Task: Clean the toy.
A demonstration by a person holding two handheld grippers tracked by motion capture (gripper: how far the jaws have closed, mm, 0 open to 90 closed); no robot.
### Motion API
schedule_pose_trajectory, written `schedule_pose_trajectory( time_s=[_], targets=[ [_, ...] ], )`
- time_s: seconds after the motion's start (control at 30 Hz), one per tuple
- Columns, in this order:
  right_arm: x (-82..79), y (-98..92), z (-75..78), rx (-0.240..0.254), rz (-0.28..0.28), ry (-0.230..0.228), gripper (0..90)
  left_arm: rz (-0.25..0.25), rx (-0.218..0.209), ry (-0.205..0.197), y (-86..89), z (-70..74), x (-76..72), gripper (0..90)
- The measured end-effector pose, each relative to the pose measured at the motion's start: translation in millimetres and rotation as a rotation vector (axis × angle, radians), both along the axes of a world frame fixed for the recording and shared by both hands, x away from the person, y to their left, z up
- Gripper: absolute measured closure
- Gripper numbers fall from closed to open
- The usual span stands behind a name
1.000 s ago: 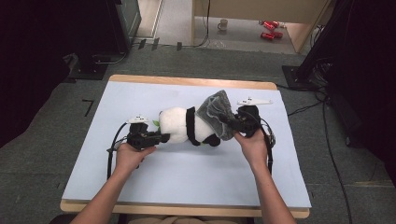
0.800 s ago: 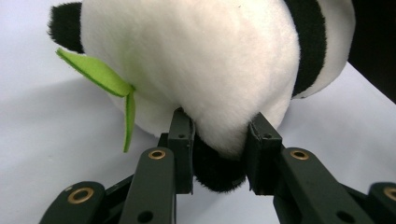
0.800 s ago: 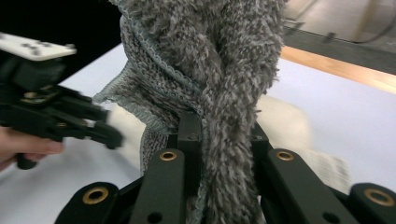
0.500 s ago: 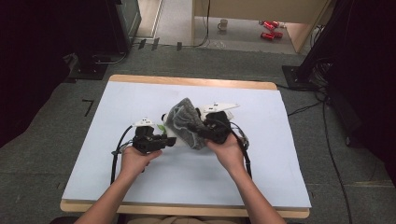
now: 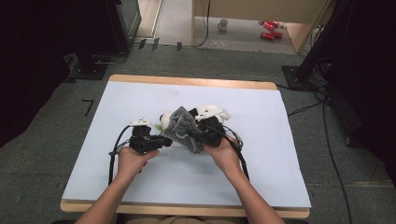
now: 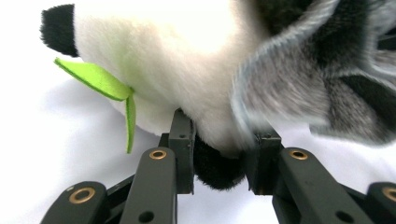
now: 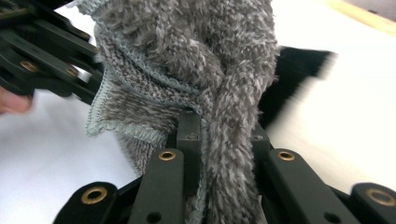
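The plush panda [image 5: 205, 114] lies near the middle of the white table cover [image 5: 280, 154], with a green felt leaf [image 6: 98, 81] at its head. The left gripper [image 5: 161, 141] pinches a black part of the panda. The right gripper [image 5: 194, 137] clamps the grey fleece cloth [image 5: 182, 128], draped over the toy, between its 2 jaws.

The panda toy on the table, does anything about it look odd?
Yes. A grey cloth is bunched over the panda, hiding most of it. The left gripper pinches a black paw and the right gripper grips the cloth.
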State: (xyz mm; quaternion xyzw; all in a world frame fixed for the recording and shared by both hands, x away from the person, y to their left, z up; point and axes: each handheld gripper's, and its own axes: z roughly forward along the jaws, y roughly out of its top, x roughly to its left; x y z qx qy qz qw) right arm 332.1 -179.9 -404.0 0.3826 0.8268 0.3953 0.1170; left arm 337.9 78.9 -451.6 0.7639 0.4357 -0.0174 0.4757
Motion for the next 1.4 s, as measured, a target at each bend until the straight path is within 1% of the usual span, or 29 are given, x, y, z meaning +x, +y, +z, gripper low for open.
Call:
schedule_pose_trajectory(
  time_s=[0.07,0.13,0.2,0.23,0.33,0.57,0.77,0.83,0.87,1.03,1.1,1.13,1.17,1.2,1.23,1.27,1.3,1.37,1.4],
  targets=[
    [3.5,-8.4,0.0,0.027,-0.006,0.02,75.7,-0.009,0.01,-0.008,0.9,0.8,1.9,69.0],
    [4.3,-13.1,0.6,0.027,-0.007,0.025,75.7,-0.018,0.017,-0.011,1.9,1.1,4.3,68.9],
    [3.8,-16.7,2.0,0.026,-0.012,0.025,75.7,-0.021,0.011,-0.004,3.9,0.5,7.3,68.9],
    [3.5,-20.2,2.7,0.023,-0.011,0.011,75.6,-0.025,0.011,-0.001,4.4,0.0,8.5,69.0],
    [1.5,-29.7,3.8,0.022,-0.017,0.003,75.6,-0.034,0.014,-0.004,3.8,0.6,10.2,69.0],
    [0.0,-59.2,6.7,0.04,-0.082,-0.007,75.4,-0.044,0.012,0.002,3.8,0.5,16.3,68.9],
    [1.3,-82.3,4.8,0.047,-0.153,0.002,75.2,-0.047,0.013,0.002,3.8,0.3,18.6,68.8],
    [2.7,-89.5,2.0,0.064,-0.178,0.012,75.1,-0.05,0.012,0.0,4.0,-0.6,18.8,68.9],
    [3.3,-91.2,0.3,0.074,-0.176,0.017,75.0,-0.051,0.014,-0.002,4.2,-0.6,18.8,68.8],
    [5.1,-94.9,-2.6,0.058,-0.195,0.008,75.0,-0.055,0.017,0.002,5.5,-1.1,19.2,68.8],
    [6.1,-98.8,-5.3,0.044,-0.221,0.009,75.1,-0.055,0.017,0.006,6.4,-1.9,19.9,68.8],
    [7.2,-101.6,-7.8,0.032,-0.246,0.022,75.0,-0.056,0.017,0.006,7.0,-2.4,20.3,68.7],
    [8.1,-103.2,-9.8,0.024,-0.256,0.028,75.0,-0.063,0.012,0.009,7.9,-3.5,20.9,68.7],
    [8.9,-105.4,-12.6,0.023,-0.272,0.041,75.0,-0.072,0.004,0.016,8.5,-4.7,21.7,68.6],
    [9.3,-107.0,-13.4,0.025,-0.275,0.046,75.0,-0.079,0.001,0.022,9.0,-5.1,22.2,68.6],
    [9.2,-107.9,-12.7,0.027,-0.278,0.047,74.9,-0.079,-0.002,0.024,9.6,-5.0,22.5,68.6],
    [8.8,-108.9,-10.5,0.035,-0.277,0.044,75.0,-0.08,-0.007,0.035,10.4,-4.5,22.9,68.7],
    [6.2,-109.9,-1.2,0.052,-0.271,0.019,74.9,-0.085,-0.017,0.041,11.1,-3.6,22.5,69.3],
    [4.8,-110.0,3.8,0.064,-0.266,0.007,74.9,-0.091,-0.015,0.039,11.2,-3.1,22.1,69.5]
  ],
)
